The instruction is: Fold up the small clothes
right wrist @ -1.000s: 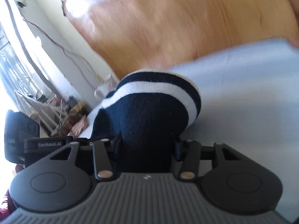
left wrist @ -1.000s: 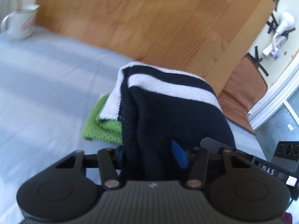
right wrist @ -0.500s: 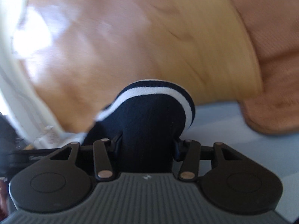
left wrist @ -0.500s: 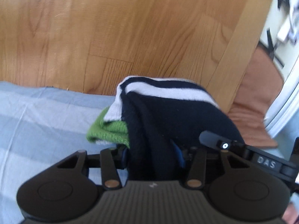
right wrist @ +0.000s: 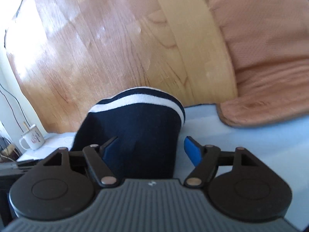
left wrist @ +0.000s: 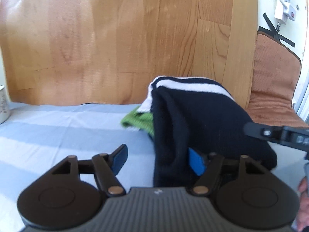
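We see a navy knit with a white stripe, soft and folded into a mound, lying over a green knit on the pale blue sheet. Our left gripper and right gripper are letting go, jaws opening, the navy knit loose between them. Behind stands a smooth wooden board; right, a brown textured cushion; far left, a mug.
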The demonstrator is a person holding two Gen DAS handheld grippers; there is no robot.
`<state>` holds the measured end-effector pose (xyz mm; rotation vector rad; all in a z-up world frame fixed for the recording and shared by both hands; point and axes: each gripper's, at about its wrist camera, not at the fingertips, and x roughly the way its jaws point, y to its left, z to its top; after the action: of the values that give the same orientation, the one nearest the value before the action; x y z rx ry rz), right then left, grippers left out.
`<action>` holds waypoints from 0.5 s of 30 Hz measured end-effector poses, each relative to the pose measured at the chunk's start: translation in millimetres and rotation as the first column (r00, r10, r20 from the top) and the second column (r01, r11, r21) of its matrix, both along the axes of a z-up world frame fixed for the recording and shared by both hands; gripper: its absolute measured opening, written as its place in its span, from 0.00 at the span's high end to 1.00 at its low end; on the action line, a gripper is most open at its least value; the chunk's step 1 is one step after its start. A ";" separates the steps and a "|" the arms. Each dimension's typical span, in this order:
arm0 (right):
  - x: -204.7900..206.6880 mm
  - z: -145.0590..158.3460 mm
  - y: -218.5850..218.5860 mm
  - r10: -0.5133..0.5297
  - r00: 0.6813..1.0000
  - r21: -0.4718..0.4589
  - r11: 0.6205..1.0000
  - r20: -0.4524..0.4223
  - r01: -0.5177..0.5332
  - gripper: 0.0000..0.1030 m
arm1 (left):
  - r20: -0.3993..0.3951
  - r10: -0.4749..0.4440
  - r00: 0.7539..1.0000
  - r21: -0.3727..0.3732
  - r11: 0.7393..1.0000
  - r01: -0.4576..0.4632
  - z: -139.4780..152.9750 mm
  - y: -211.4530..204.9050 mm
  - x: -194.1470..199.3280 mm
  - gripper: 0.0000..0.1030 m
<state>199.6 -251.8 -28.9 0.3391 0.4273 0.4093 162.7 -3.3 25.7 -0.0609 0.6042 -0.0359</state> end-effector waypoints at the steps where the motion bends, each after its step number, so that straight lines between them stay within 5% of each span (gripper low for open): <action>1: -10.8 -1.2 -2.4 -0.009 1.000 -0.001 1.000 -0.005 0.009 0.26 | 0.002 0.003 1.000 0.002 1.000 -0.003 0.8 0.3 -8.7 0.35; 15: -143.6 -31.7 -17.1 -0.140 0.990 0.008 0.990 -0.022 0.140 0.25 | -0.015 0.046 0.999 0.017 0.999 -0.046 -16.3 -2.4 -109.5 0.29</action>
<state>56.0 -269.0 -60.7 0.3803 0.4198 0.2708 53.2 -5.7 9.4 -0.0590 0.6185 0.0146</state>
